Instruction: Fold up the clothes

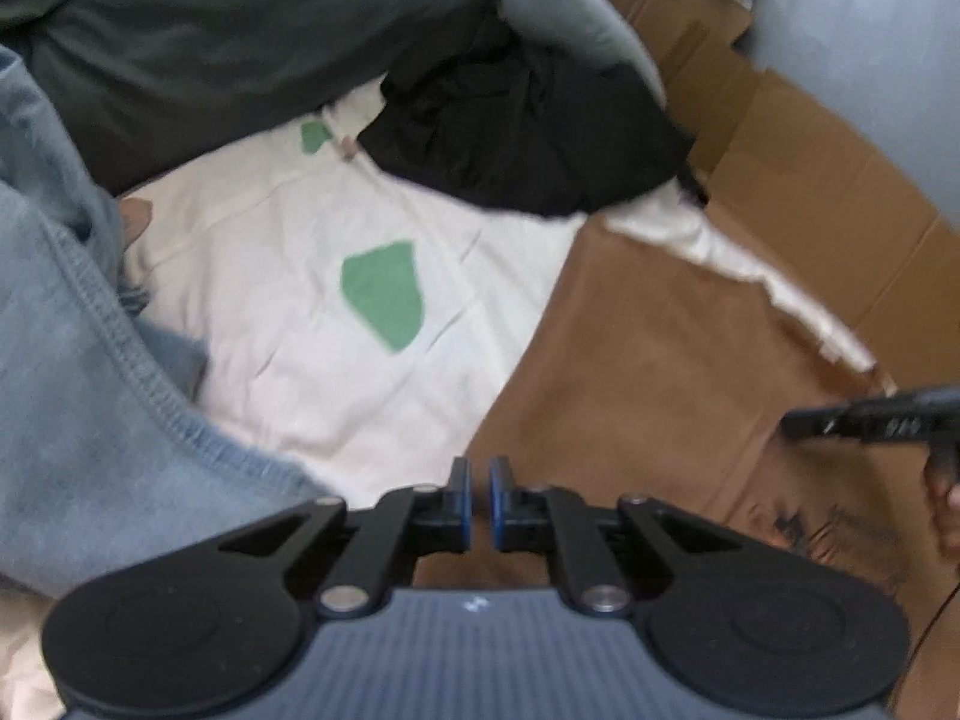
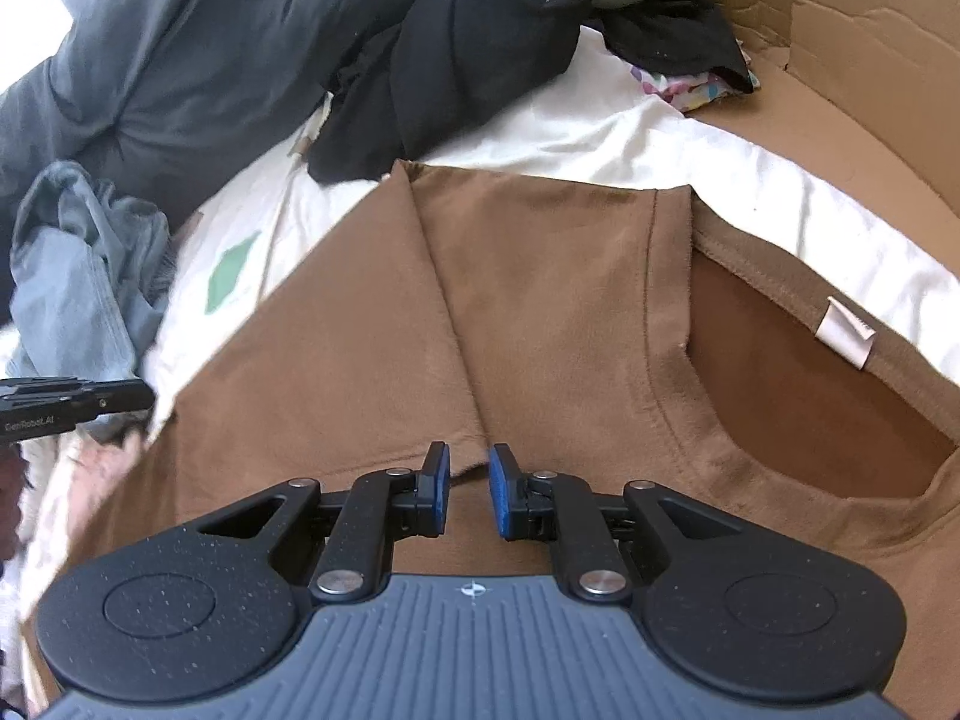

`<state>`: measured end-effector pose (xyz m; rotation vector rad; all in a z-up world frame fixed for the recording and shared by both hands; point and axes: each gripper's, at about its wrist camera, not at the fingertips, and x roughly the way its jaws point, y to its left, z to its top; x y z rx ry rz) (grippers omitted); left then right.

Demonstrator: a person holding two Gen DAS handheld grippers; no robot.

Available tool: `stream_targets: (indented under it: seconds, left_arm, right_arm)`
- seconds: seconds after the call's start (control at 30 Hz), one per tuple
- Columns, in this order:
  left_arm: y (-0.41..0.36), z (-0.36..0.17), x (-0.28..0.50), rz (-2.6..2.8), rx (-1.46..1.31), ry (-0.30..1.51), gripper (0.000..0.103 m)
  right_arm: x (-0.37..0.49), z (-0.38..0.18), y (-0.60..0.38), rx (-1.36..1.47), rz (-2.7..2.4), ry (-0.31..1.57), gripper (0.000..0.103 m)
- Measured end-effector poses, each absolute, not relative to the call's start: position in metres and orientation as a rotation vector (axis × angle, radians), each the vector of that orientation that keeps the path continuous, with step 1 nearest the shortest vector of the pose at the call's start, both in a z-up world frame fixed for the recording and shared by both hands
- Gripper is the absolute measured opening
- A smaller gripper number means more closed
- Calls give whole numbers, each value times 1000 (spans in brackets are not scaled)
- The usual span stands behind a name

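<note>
1. A black garment, dark grey clothes and blue-grey denim crowd the white sheet; cardboard walls the right.
2. The brown shirt lies flat on the sheet under both grippers.
3. Left gripper: jaws nearly together, holding nothing.
4. Right gripper: jaws slightly apart, nothing visibly pinched.

brown t-shirt, cream sheet w/ green patches, black garment, faded blue denim, dark grey jacket, tan cardboard box.
</note>
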<state>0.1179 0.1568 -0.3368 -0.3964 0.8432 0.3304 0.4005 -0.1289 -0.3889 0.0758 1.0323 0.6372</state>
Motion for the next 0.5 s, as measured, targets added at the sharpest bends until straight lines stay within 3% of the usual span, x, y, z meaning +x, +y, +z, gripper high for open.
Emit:
stream_targets:
  seconds: [0.5]
  left_arm:
    - [155, -372, 143, 321, -323, 942, 6]
  right_arm:
    - [397, -399, -110, 31, 658, 1022, 20]
